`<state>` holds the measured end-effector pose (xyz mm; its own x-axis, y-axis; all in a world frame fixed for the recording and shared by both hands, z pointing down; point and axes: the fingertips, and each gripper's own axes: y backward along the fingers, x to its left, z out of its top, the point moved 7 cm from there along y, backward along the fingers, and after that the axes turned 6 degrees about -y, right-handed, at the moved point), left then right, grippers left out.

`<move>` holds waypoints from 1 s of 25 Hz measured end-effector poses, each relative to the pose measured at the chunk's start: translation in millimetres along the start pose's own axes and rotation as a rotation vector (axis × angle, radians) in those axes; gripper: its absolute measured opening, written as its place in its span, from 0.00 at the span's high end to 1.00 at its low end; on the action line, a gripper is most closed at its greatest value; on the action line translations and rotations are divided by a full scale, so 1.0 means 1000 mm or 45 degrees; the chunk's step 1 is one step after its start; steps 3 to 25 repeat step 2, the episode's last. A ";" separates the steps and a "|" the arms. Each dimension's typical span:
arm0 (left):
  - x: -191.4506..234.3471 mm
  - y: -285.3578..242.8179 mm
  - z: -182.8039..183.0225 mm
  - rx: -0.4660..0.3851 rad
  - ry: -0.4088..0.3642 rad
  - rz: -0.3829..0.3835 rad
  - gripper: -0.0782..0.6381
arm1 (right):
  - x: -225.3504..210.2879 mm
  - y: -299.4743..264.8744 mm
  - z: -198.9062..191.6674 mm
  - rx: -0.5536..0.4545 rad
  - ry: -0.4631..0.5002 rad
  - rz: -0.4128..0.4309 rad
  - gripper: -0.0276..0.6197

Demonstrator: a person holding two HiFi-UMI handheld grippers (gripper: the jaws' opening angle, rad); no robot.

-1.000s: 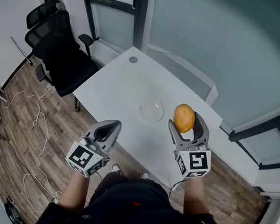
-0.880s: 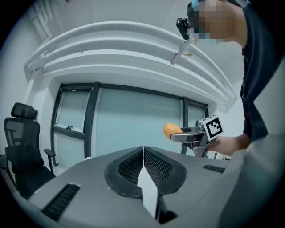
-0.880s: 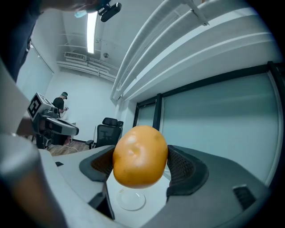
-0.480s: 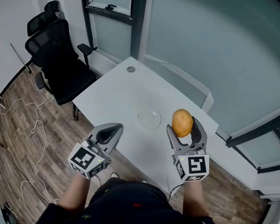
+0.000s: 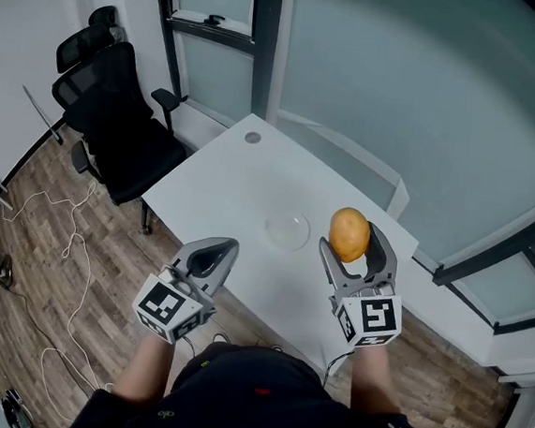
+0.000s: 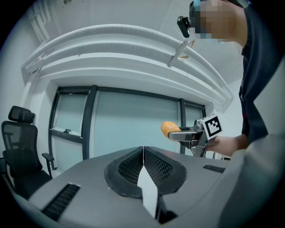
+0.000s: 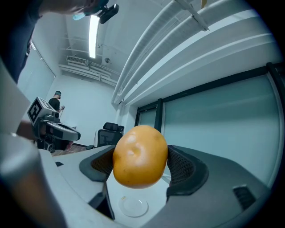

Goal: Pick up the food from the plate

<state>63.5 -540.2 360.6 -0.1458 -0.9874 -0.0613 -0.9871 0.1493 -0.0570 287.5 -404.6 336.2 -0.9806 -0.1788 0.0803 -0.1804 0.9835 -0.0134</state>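
Food (image 7: 140, 156) sits clamped in the right tool (image 5: 351, 243), right of centre, clear above the bare plate (image 5: 288, 229) on the desk (image 5: 224, 171). Left tool (image 5: 212, 253), lower left, has its jaws together on nothing. Pick-up looks done; what comes next likely needs only a firm grip.

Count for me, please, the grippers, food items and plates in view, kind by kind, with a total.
Food items: 1, the orange-yellow food
Plates: 1, the clear plate, empty on the table
Grippers: 2, the left gripper shut and empty, the right gripper shut on the food
Total: 4
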 end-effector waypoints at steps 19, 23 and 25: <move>-0.001 0.001 0.000 0.001 0.005 0.001 0.86 | 0.000 0.000 0.000 -0.004 0.001 0.004 0.39; -0.001 0.001 0.000 0.001 0.005 0.001 0.86 | 0.000 0.000 0.000 -0.004 0.001 0.004 0.39; -0.001 0.001 0.000 0.001 0.005 0.001 0.86 | 0.000 0.000 0.000 -0.004 0.001 0.004 0.39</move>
